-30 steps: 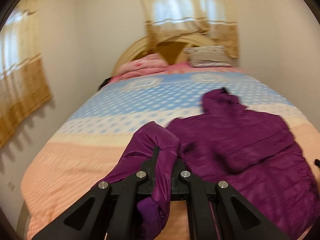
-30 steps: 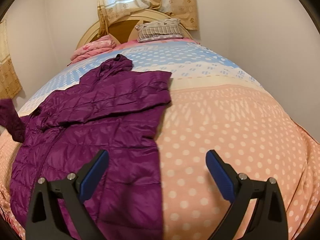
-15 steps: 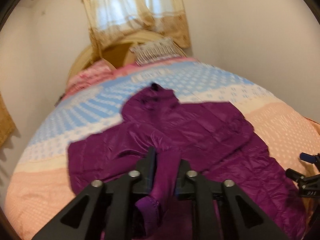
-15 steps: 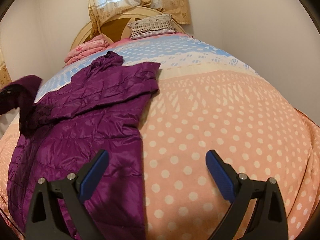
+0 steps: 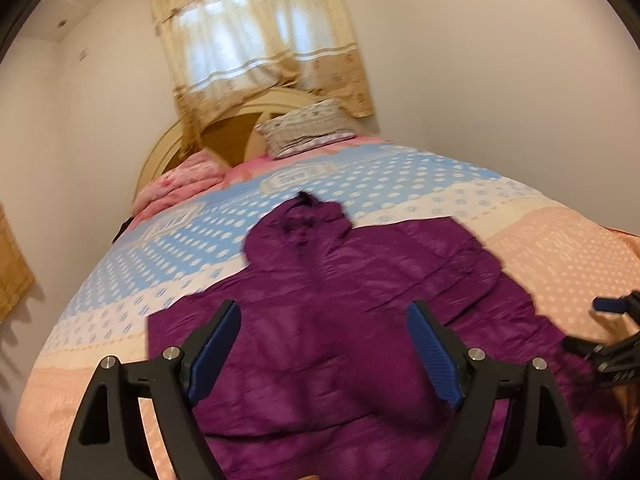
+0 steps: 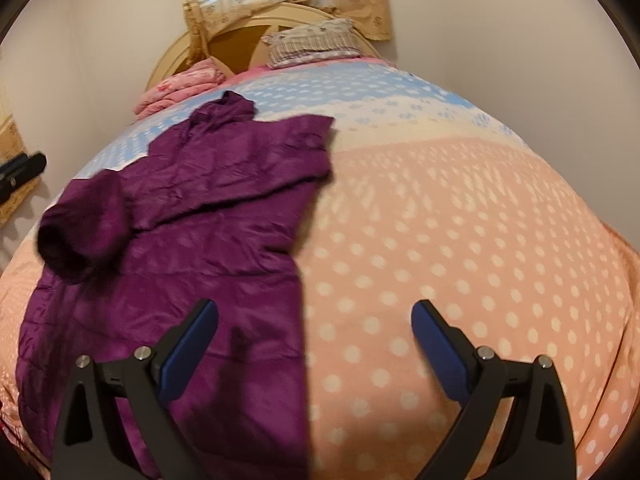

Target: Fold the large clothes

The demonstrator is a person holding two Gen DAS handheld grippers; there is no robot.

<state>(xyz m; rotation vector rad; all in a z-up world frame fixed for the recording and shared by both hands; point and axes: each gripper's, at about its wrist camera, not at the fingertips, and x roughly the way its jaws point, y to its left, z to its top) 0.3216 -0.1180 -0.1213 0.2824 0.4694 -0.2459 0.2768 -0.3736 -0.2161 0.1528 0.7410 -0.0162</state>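
Left tool (image 5: 324, 344), jaws just sprung wide, released, hovers over the purple jacket (image 5: 360, 320); right tool (image 6: 314, 340) gapes empty above the bed (image 6: 460, 220).

Purple jacket (image 6: 224, 216) flat on dotted bedspread (image 6: 460, 240), right gripper (image 6: 315, 322) fingers apart above.

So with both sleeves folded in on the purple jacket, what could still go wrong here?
1. The left sleeve, just let go as the left gripper opened, lies bunched on the purple jacket and may slide off.
2. The hood is unfolded and could bulk the next fold.
3. The right gripper, open, straddles the hem edge and might catch the bedspread too.
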